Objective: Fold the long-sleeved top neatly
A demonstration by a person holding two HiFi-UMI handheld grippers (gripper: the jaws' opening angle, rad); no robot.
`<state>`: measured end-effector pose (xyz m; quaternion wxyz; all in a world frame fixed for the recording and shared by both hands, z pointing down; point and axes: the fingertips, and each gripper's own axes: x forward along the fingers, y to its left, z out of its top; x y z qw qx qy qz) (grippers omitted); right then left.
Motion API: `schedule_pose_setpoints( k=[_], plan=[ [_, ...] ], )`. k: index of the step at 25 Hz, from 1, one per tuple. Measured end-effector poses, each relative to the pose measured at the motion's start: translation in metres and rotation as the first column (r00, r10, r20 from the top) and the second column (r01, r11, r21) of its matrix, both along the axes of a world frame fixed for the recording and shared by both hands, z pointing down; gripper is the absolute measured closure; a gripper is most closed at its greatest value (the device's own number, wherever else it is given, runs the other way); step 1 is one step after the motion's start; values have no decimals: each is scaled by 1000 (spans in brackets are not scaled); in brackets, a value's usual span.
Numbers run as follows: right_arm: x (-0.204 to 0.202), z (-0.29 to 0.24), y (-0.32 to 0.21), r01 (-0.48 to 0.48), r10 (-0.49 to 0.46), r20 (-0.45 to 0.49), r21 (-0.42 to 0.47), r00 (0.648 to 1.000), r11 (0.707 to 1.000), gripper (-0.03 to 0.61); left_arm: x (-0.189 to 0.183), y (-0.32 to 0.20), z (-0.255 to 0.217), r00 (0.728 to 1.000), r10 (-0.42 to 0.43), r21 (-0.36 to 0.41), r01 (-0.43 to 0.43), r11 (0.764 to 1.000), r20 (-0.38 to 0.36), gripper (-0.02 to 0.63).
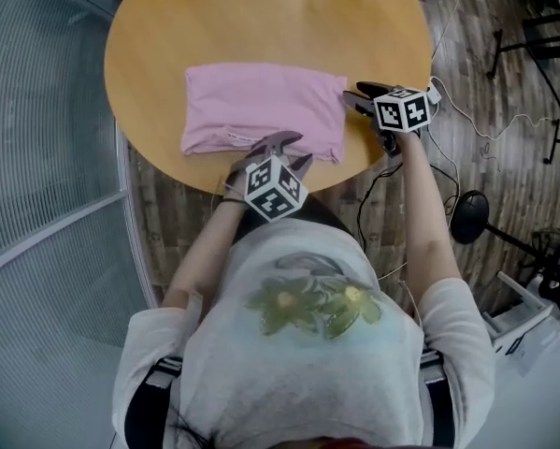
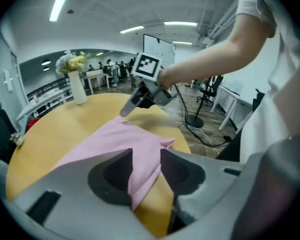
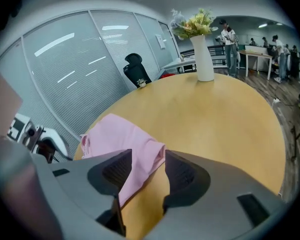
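A round wooden table [image 1: 167,26] bears a folded pink top [image 1: 261,106] and a white vase [image 3: 205,59] of flowers.

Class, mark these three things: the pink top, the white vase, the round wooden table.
pink top [image 1: 261,108], head view, middle of the folded cloth.
white vase [image 3: 204,59], right gripper view, middle of its body.
round wooden table [image 1: 261,17], head view, bare part of its top.
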<state>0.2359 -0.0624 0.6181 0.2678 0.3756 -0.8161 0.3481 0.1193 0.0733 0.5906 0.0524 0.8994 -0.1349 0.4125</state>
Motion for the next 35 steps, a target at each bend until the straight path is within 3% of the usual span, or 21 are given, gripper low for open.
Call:
schedule_pose_setpoints(
  k=[3,6,14,16,17,18,23,26,30,35],
  plan=[
    [-5,7,-17,2,-2,13,-35,1000,999,374,30,23,24,993,114,-22,-113,993,39,459],
    [-5,18,-30,-4,4,-8,-65,1000,998,371,40,34,49,983,165,-58,-160,985,87,459],
    [-8,45,-31,25,-33,-43,-171,999,985,384,41,22,83,961,188,-47,-182,982,203,460],
    [-9,46,-30,49,-61,-66,-175,996,983,421,41,18,84,961,182,-39,-177,983,207,470],
    [-10,47,-29,65,-79,-66,-183,995,981,487,41,17,84,962,179,-35,-175,984,206,480],
    [-12,48,-27,81,-94,-62,-189,994,979,503,41,16,85,962,178,-30,-176,984,207,484],
    [-17,54,-29,98,-107,-37,-199,994,975,534,39,11,88,968,156,-32,-152,988,197,539],
    [-10,51,-36,65,-74,-51,-166,996,984,541,35,3,87,974,136,-47,-130,990,183,549],
    [3,47,-57,-39,31,-81,-108,996,993,543,27,-29,88,969,138,1,-141,990,204,549],
    [28,41,-78,-223,210,-130,-88,969,971,543,25,-84,87,961,136,55,-153,987,242,549]
  ],
)
